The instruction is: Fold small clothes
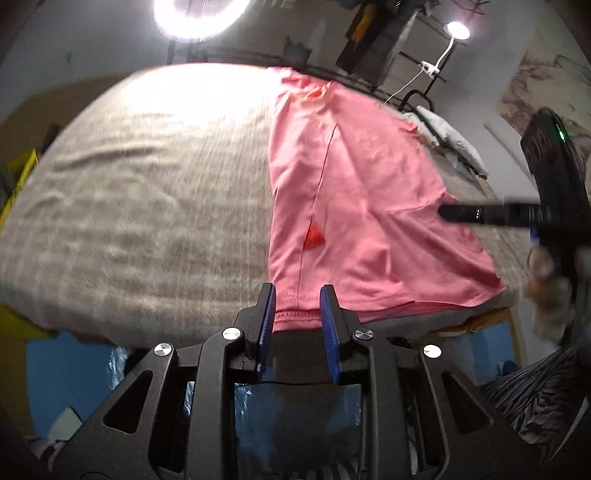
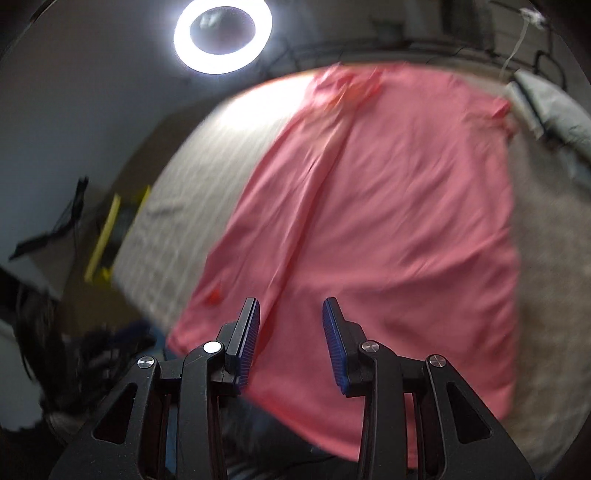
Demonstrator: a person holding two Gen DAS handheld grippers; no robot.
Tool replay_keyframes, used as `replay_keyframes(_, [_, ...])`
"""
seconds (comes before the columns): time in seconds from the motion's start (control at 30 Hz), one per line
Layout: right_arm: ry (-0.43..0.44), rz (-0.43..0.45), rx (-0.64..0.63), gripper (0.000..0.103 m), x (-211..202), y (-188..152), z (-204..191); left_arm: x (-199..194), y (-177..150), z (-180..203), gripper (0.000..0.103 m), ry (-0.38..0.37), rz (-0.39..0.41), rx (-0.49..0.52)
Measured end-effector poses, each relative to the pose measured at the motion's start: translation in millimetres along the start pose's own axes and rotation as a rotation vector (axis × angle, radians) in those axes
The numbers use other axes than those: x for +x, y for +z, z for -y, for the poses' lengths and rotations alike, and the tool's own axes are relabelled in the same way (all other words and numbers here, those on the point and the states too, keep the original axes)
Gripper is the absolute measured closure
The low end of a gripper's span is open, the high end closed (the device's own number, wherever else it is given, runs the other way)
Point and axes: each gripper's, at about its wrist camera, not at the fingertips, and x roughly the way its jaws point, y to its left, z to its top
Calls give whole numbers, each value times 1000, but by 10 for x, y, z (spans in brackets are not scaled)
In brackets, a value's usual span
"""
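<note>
Pink shirt [image 1: 369,206] hem between parted left gripper [image 1: 297,310], right gripper [image 2: 291,332] unclenched above it

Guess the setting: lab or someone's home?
Likely a home room set up for recording: a pink shirt lies on a towel-covered table, a ring light shines above, and a clip lamp sits behind.

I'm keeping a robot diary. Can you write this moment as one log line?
pink shirt: spread on grey cloth | left gripper: open, straddling hem | right gripper: open over shirt
</note>
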Motion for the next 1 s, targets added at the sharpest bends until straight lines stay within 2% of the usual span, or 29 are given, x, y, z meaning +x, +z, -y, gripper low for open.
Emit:
replay_keyframes(0.17, [-16, -84, -26, 69, 340, -266, -131, 143, -19, -83, 79, 6, -33, -55])
replay_keyframes(0.33, [-18, -136, -14, 69, 460, -416, -141, 281, -4, -113, 79, -22, -60, -107])
replay_keyframes(0.4, [-9, -151, -20, 69, 504, -451, -145, 316, -15, -84, 86, -33, -73, -104])
replay_keyframes(0.43, [-14, -144, -32, 71, 502, -458, -169, 331, -25, -60, 98, -27, -78, -94])
replay_keyframes(0.5, [-15, -144, -56, 96, 512, -446, -233, 336, -29, -12, 98, -16, -74, -79])
replay_keyframes(0.53, [0, -153, -52, 100, 531, -434, -244, 331, -32, 6, 98, -12, -72, -72])
replay_keyframes(0.7, [3, -123, -36, 102, 442, -459, -204, 316, -119, 2, 99, 32, -73, -43])
replay_keyframes(0.83, [-7, -128, -20, 102, 426, -522, -96, 264, -166, -20, 99, 36, -65, -30])
replay_keyframes(0.9, [1, -125, -15, 102, 397, -528, -59, 213, -174, -34, 96, 37, -56, -29])
replay_keyframes(0.93, [12, -119, -17, 102, 364, -531, -48, 177, -181, -37, 91, 39, -47, -26])
replay_keyframes(1.0, [33, -83, -29, 101, 236, -538, -35, 81, -182, 6, 88, 50, -3, -1])
